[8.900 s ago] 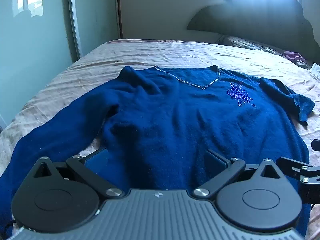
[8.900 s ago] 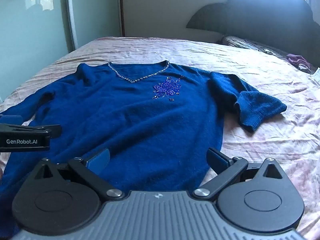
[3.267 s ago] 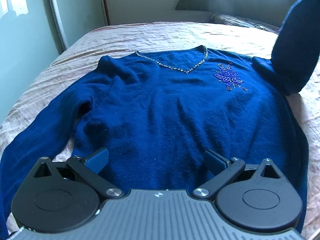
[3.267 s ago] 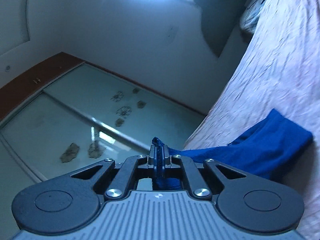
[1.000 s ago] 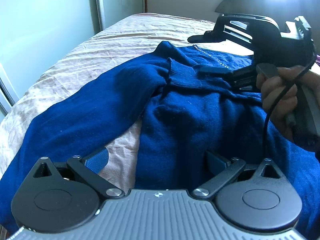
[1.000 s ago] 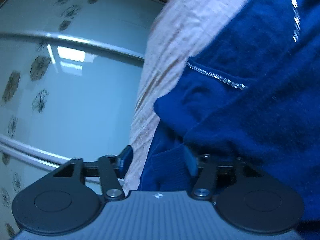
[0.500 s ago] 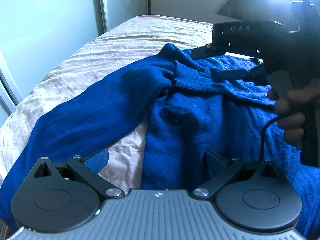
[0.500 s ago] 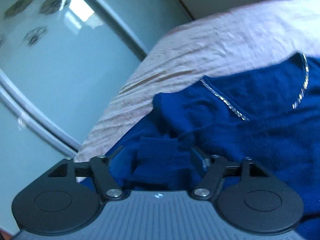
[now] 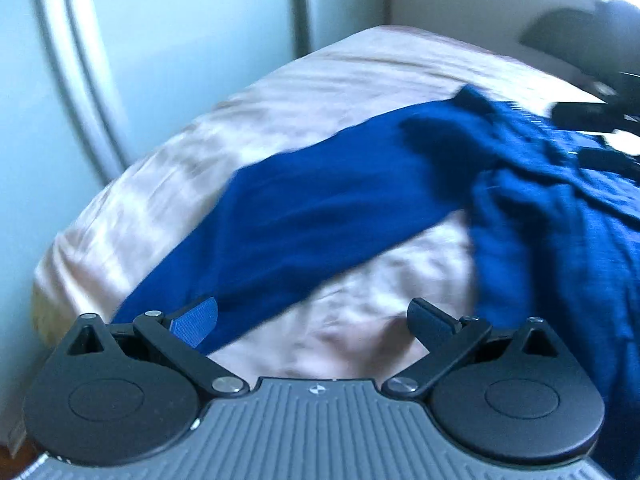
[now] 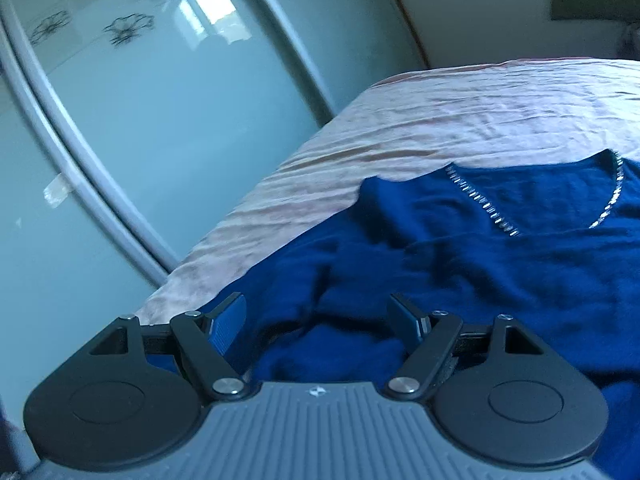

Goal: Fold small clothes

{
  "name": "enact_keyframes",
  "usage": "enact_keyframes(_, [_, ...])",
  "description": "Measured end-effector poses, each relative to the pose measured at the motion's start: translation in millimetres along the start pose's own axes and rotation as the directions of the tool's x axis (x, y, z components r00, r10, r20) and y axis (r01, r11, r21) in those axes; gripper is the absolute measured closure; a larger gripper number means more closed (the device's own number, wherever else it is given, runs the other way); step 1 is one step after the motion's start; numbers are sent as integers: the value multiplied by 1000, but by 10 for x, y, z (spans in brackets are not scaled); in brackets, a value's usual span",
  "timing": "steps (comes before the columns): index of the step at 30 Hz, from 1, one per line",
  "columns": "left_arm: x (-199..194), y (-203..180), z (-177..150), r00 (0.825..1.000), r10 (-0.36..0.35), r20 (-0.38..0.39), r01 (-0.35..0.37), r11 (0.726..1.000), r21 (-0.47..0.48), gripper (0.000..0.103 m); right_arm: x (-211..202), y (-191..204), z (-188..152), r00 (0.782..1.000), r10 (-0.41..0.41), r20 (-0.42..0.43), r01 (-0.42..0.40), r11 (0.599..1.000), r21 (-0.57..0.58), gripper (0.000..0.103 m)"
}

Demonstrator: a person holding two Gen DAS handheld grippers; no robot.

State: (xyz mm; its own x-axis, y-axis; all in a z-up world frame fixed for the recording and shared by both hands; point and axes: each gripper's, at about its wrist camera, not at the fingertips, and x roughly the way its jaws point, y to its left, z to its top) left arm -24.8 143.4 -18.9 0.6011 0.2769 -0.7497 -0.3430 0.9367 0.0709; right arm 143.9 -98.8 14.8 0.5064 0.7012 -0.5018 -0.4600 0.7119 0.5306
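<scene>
A dark blue sweater lies on the bed. Its long left sleeve stretches out toward the bed's corner. My left gripper is open and empty, low over the sheet, with the sleeve's lower end by its left finger. My right gripper is open and empty just above the sweater near its left shoulder; the beaded V-neckline lies beyond it. The right sleeve lies folded across the chest. The right gripper shows blurred at the far right of the left wrist view.
The bed has a wrinkled pinkish sheet whose corner and left edge are close to my left gripper. Pale blue sliding wardrobe doors with flower patterns stand along the left side. A dark headboard is at the far end.
My left gripper has swung left toward the long sleeve and the bed's corner. My right gripper has opened wider and drawn back from the sleeve cuff it laid on the chest.
</scene>
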Motion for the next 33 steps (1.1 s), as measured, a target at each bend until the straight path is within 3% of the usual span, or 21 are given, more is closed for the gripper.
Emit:
enact_keyframes(7, [-75,582,48,999,15,44,-9,992,-127,1,-17,274,-140,999,45,-21,-46,998,-52,26])
enact_keyframes(12, [-51,947,108,999,18,32,-10,973,-230,7,32,580,-266,997,62,-50,-70,983,-169,26])
enact_keyframes(15, [-111,1144,183,990,129,65,-104,950,-293,3,65,738,-356,996,60,-66,-74,970,-232,26])
enact_keyframes(19, [-174,1433,245,977,200,77,-161,922,-352,3,110,942,-461,996,59,-66,-77,944,-320,26])
enact_keyframes(22, [-225,1641,232,966,249,65,-200,886,-418,3,85,1209,-593,997,66,-34,-74,884,-461,26])
enact_keyframes(25, [-278,1780,207,975,214,54,-166,872,-460,3,35,1590,-849,997,77,21,-44,755,-654,26])
enact_keyframes(28, [-296,1722,215,991,124,52,-92,908,-409,3,70,1926,-1144,994,94,56,-12,596,-803,26])
enact_keyframes(30, [-328,1605,237,994,91,66,-66,947,-313,3,164,2063,-1282,996,81,29,-19,532,-847,26])
enact_keyframes(33, [-362,1348,202,987,128,100,-115,985,-125,1,295,2152,-1345,997,72,-14,-50,530,-846,26])
